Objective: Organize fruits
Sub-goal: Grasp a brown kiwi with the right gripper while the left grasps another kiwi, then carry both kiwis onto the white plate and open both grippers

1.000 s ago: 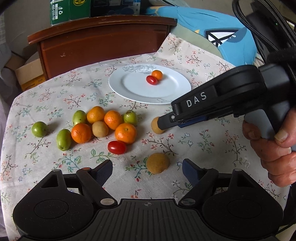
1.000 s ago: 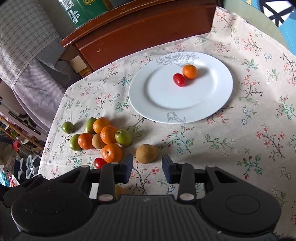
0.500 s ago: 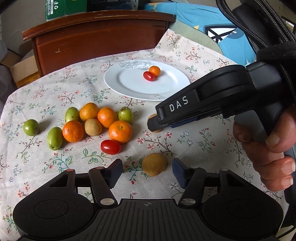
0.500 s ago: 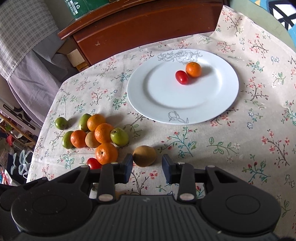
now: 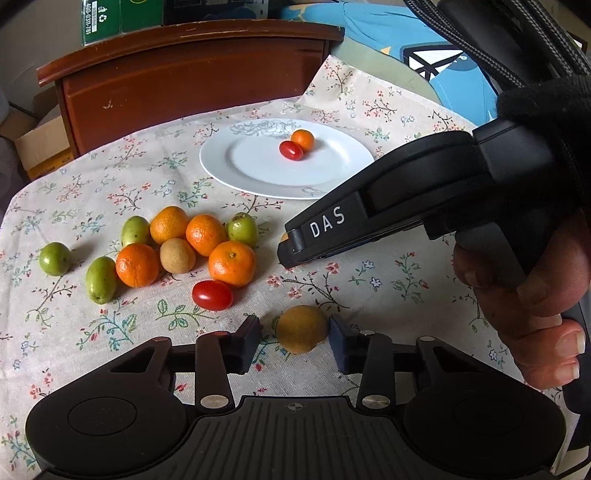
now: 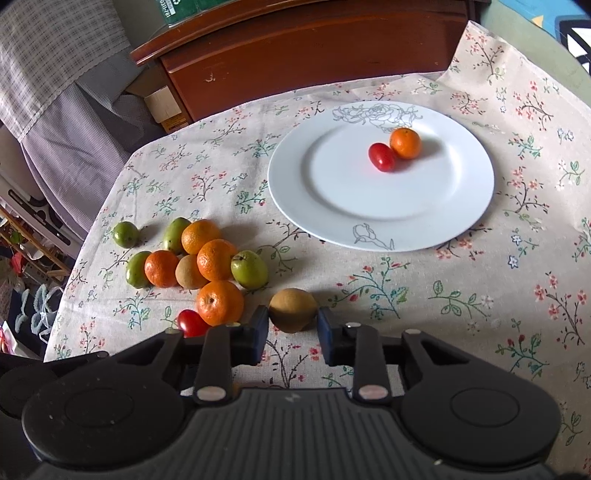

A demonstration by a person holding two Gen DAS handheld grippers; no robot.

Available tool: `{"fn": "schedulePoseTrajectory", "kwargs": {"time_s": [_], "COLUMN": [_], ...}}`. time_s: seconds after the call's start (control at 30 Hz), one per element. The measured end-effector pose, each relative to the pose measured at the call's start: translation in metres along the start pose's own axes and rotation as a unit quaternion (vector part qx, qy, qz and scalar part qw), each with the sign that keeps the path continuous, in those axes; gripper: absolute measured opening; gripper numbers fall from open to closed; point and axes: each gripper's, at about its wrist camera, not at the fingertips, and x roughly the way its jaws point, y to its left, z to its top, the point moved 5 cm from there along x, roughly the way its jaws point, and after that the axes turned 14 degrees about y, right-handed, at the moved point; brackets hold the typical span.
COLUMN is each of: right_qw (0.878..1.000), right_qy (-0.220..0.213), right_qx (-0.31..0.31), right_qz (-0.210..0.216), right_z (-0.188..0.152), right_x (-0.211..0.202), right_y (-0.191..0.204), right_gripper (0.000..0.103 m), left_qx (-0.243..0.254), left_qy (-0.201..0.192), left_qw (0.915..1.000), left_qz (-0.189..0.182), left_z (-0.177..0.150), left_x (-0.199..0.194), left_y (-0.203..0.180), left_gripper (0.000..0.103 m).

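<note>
Lower centre, the right gripper (image 6: 292, 322), just closing, clamps a brown oval fruit (image 6: 293, 308) whose long axis lies crosswise. The closing left gripper (image 5: 294, 330) brackets another brown round fruit (image 5: 301, 334) without clamping it.

Floral tablecloth (image 6: 461, 295) over table, dark wooden cabinet (image 5: 192, 77) behind, green box (image 5: 122, 16) on top, cardboard box (image 5: 37, 147) on floor left, checked fabric (image 6: 48, 62) draped left, soft daylight

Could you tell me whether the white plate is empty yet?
Not empty: the white plate holds a cherry tomato and a small orange.
</note>
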Motion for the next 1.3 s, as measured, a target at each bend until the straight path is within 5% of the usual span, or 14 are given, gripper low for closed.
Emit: {"fn": "schedulePoseTrajectory", "kwargs": {"time_s": [0.07, 0.57, 0.9, 1.3], "right_qw": [1.000, 1.000, 0.997, 0.996], "right_qy": [-0.001, -0.020, -0.059, -0.051], "right_qx": [0.000, 0.018, 0.037, 0.066], "right_qz": [0.000, 0.008, 0.015, 0.028], "right_z": [0.000, 0.004, 0.018, 0.033], "right_x": [0.000, -0.015, -0.050, -0.063], "right_y": [0.000, -0.001, -0.009, -0.034], "right_gripper": [0.028, 0.028, 0.028, 0.028], "left_qx": [-0.003, -0.051, -0.057, -0.041], "left_qy": [-0.002, -0.032, -0.045, -0.047], "left_qw": [1.0000, 0.9981, 0.9972, 0.9970], "left_qz": [-0.004, -0.012, -0.018, -0.045], "left_z": [0.001, 0.014, 0.038, 0.084], "left_x": [0.000, -0.018, -0.042, -0.053], "left_y": [0.000, 0.017, 0.044, 0.063], "left_gripper": [0.027, 0.027, 0.027, 0.027]}}
